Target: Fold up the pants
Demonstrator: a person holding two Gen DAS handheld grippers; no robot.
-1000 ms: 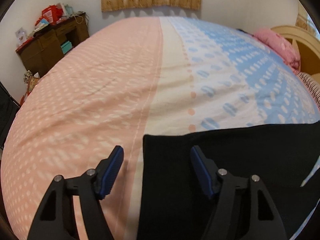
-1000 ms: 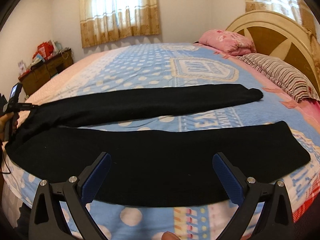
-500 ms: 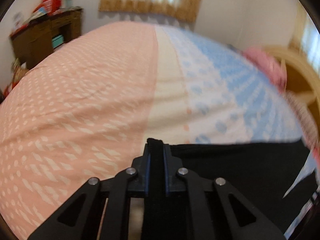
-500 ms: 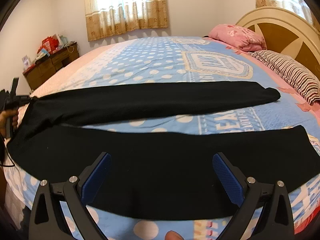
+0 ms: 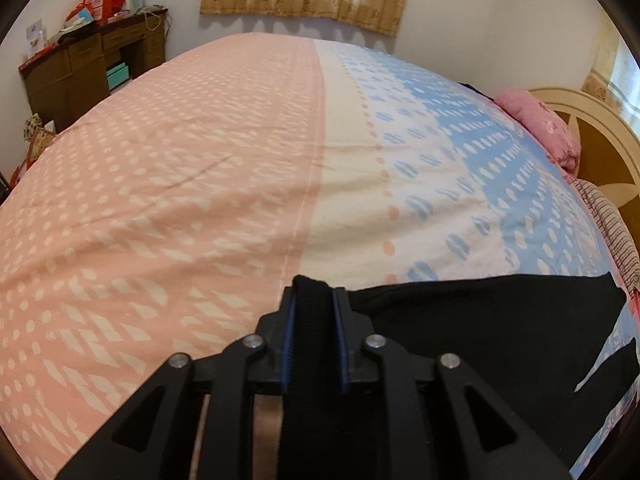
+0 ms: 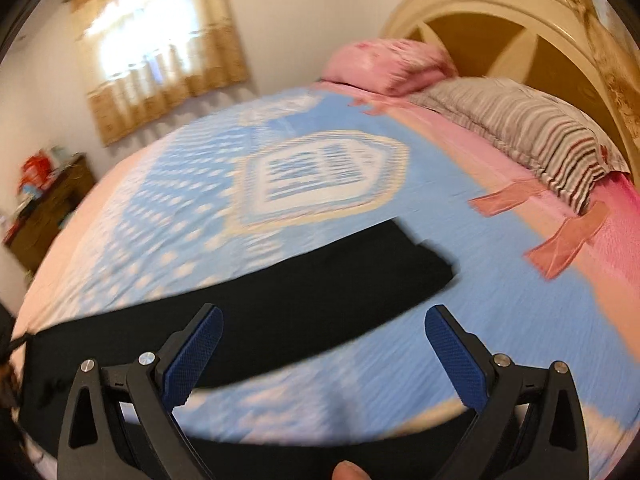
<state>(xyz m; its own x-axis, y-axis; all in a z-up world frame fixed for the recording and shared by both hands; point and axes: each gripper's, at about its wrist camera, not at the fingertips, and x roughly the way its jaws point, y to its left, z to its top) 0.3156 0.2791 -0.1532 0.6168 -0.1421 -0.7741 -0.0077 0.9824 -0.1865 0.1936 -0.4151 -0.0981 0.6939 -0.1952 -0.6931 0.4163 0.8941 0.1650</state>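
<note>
Bedroom light falls on a wide bed [image 5: 224, 184] spread with a pink and blue dotted cover, and across it lie the black pants [image 6: 304, 300], legs stretched lengthwise toward the headboard [image 6: 520, 36] on the right. My left gripper [image 5: 314, 304] pinches a thick fold of the fabric at the waist end; its jaws are easing open a little, yet the cloth stays pressed between the pads. My right gripper [image 6: 320, 344] hangs with jaws spread wide and nothing in them, above the near edge of the far leg, whose cuff [image 6: 432, 264] lies ahead and to the right. Judging by this, my right is the nearer to that cuff, and it would have to travel along the leg's length to reach it.
</note>
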